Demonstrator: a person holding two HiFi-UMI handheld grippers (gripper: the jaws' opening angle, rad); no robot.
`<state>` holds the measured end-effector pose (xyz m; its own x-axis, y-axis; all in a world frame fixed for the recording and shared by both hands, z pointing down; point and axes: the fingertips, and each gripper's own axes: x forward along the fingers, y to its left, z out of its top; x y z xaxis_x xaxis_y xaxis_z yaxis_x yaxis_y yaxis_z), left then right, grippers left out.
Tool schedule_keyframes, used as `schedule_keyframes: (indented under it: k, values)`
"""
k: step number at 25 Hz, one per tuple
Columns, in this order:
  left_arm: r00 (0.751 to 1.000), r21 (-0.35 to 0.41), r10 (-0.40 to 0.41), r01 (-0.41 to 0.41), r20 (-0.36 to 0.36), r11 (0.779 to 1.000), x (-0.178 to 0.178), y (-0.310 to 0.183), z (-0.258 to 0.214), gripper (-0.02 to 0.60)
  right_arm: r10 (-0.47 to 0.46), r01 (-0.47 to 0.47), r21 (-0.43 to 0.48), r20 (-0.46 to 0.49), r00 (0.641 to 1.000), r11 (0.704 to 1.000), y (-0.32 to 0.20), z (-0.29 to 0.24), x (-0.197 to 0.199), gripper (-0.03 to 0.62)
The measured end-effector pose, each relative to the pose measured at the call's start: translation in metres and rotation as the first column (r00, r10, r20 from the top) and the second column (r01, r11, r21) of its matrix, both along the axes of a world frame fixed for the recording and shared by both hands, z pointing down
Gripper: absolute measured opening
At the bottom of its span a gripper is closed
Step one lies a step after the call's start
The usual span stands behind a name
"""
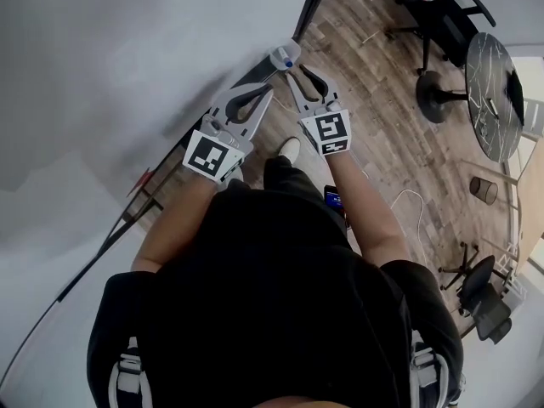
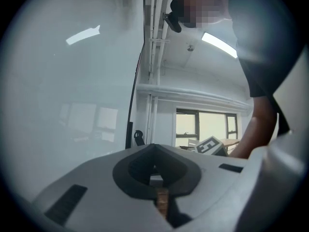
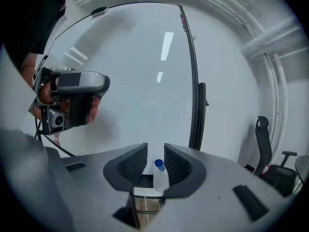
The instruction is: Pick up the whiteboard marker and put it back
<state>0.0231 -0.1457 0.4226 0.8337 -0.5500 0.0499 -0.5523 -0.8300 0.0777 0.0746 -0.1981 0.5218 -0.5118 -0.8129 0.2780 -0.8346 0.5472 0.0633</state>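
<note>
Head view: whiteboard marker (image 1: 285, 56) sitting at the whiteboard's (image 1: 127, 75) dark lower edge, just past the right gripper (image 1: 297, 75). The left gripper (image 1: 265, 90) is hovering alongside.

Left gripper view: left gripper (image 2: 154, 151) pinching closed on nothing.

Right gripper view: right gripper (image 3: 155, 162) standing wide, marker (image 3: 159, 175) between the jaws, seemingly unpressed. Long axis running up the frame, blue cap (image 3: 158, 164) uppermost. Probably light, stiff, slick; taking it mid-barrel looks best.

Glossy whiteboard (image 3: 145, 66), smooth plastic marker (image 3: 159, 172)

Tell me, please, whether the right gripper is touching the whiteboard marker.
Cannot tell: in its own view the right gripper stands open around the whiteboard marker, which overlaps one pad's edge.
</note>
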Motion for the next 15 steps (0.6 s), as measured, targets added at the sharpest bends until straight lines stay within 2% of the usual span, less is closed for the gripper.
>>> schedule_keyframes:
  k: [15]
  values:
    - [0.998,-0.056,-0.063,0.064,0.021,0.996,0.001,-0.003,0.021,0.003,-0.054,0.052,-0.021,-0.097,0.994,0.998,-0.028,0.048,-0.002,0.117]
